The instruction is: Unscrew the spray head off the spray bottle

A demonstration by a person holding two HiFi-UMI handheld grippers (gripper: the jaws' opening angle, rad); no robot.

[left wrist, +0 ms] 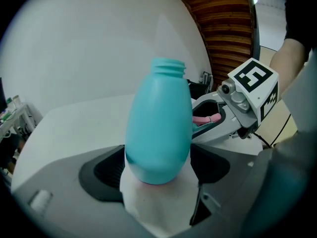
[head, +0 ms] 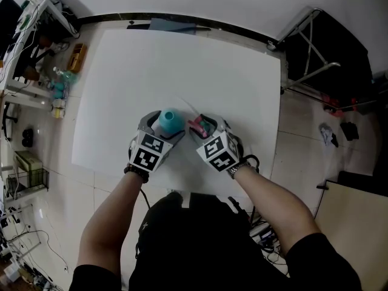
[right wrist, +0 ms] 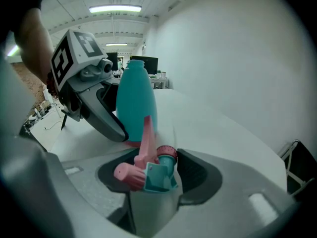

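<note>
Though unscrewed, spray head [right wrist: 151, 170] between parted right fingers [right wrist: 199, 175].

Nothing here you can actually read, tbh. The only printed stuff is the black-and-white square patterns on the left marker cube [head: 147, 152] and the right marker cube [head: 218, 152], and those are just blocky code squares, not letters or numbers. The clutter on the shelves off at the edge is too small to make out any print.
</note>
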